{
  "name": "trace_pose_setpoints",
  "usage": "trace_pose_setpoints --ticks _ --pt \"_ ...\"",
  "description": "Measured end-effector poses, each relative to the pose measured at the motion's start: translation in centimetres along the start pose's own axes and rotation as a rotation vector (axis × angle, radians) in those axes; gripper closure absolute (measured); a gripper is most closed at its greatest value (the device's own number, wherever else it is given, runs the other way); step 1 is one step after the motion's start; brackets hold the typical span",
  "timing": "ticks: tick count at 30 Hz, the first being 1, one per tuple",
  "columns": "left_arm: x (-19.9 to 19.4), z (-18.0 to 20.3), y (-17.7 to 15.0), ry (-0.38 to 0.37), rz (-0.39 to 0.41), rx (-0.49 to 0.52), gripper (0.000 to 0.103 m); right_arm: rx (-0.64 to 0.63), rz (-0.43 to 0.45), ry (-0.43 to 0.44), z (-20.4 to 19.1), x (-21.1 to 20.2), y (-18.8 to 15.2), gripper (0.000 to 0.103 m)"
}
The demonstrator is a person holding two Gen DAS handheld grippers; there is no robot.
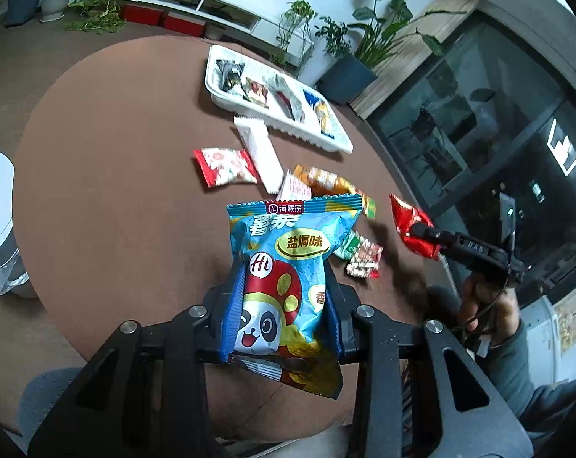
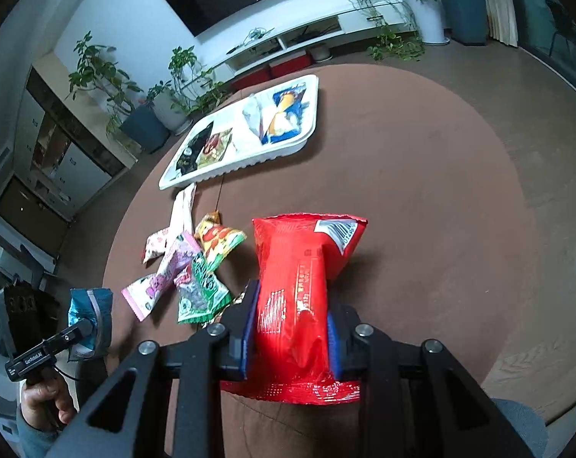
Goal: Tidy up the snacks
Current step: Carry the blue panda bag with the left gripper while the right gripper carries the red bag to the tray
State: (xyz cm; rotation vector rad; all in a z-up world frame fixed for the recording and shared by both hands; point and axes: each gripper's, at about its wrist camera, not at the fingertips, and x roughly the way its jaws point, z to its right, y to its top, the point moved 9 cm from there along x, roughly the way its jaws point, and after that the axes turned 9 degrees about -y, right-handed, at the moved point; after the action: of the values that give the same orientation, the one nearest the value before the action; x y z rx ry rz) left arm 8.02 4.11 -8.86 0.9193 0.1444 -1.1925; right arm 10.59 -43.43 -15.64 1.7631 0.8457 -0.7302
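Left wrist view: left gripper [image 1: 284, 305] closed across the blue panda packet [image 1: 288, 267], lifted clear of the table [image 1: 108, 206] for carrying.
Tray [image 1: 337, 143]: white, divided, partly filled, likely the packet's destination.
Right wrist view: right gripper [image 2: 290, 328] clamped on the red packet [image 2: 295, 286].
Loose snacks [image 2: 189, 271]: clustered near the tray, unsorted.

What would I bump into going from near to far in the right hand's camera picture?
The right gripper squeezing the red snack bag → the heap of loose snack packets on the brown round table → the white tray with snacks inside → the TV shelf and plants.
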Motion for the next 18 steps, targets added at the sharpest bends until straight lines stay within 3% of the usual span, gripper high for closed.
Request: trace_pose_setpoints --ticks 9,18 --pt "-1.6 0.1 6.5 0.004 0.076 0.047 0.069 0.076 0.064 -0.025 3.1 -1.2 3.6 0.072" --pt "1.8 1.0 16.5 0.020 0.074 0.135 0.069 0.044 0.185 -0.033 2.0 -2.4 11.9 0.072"
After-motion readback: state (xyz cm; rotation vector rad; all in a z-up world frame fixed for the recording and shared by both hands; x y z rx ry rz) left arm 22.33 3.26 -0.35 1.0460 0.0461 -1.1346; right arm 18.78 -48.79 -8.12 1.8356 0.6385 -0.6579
